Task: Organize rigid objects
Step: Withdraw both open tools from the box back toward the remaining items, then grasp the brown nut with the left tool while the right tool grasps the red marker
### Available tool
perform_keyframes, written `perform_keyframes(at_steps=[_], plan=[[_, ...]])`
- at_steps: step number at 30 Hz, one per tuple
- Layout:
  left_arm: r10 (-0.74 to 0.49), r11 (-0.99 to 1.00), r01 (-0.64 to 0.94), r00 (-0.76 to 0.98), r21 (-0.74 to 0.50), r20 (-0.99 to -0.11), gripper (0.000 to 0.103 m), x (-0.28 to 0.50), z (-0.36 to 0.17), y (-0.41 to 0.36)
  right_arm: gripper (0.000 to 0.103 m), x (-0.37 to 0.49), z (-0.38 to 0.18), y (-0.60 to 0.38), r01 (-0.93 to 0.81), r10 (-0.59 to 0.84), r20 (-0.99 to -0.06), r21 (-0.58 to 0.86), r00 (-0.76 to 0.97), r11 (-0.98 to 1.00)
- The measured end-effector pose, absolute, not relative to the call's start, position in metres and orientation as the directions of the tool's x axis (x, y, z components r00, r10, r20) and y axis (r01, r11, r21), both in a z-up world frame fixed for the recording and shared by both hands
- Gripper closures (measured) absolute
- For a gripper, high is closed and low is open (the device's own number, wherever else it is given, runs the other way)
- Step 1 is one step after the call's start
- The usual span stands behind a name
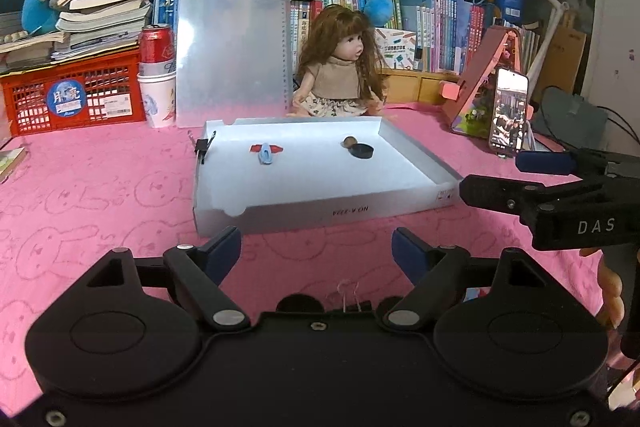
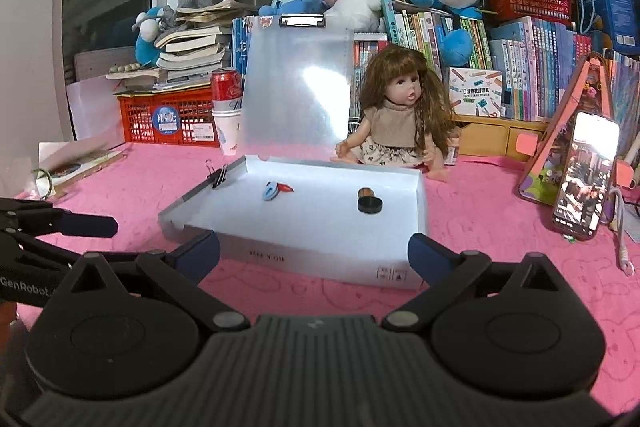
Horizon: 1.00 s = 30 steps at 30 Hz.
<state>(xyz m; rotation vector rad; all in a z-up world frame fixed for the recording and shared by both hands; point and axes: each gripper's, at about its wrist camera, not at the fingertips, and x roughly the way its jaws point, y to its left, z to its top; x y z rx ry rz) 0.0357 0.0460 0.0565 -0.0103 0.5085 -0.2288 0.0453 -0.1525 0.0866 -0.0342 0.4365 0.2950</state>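
Observation:
A shallow white box (image 1: 416, 151) (image 2: 412, 215) lies on the pink cloth in front of both grippers. Inside it are a small blue and red piece (image 1: 266, 151) (image 2: 274, 190) and a black round lid (image 1: 362, 151) (image 2: 370, 205) with a brown thing behind it. A black binder clip (image 1: 203, 146) (image 2: 218, 177) grips the box's left wall. My left gripper (image 1: 316, 251) is open and empty, just short of the box's front wall. A second small binder clip (image 1: 352, 301) lies on the cloth under it. My right gripper (image 2: 312, 249) (image 1: 492, 174) is also open and empty, near the box's front right corner.
Behind the box stand a frosted clipboard (image 1: 232, 51), a long-haired doll (image 1: 340, 67), and a red can on paper cups (image 1: 157, 79). A red crate (image 1: 76, 95) under books is at the back left. A phone on a stand (image 1: 508, 115) is at the right. Books and plush toys line the back.

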Motion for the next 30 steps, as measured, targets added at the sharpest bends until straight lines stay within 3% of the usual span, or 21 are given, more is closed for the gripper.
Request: perform_keyframes(at_steps=[20,27,30], plan=[[-0.149,0.985,0.172,0.865,0.004,-0.479,0.024,0.01,0.021,0.054,0.0,0.02,0.059,-0.159,-0.264,0.223,-0.449,-0.031,0.865,0.964],[-0.136,0.984,0.175,0.855,0.032,-0.501,0.03,0.002,0.012,0.055,0.0,0.009,0.048,-0.162,-0.271,0.197,-0.465,-0.096,0.863,0.958],[-0.116,0.987,0.157,0.85,0.036,-0.514,0.037,0.002,0.008,0.058,0.0,0.005,0.044,-0.164,-0.272,0.186,-0.475,-0.117,0.86,0.955]])
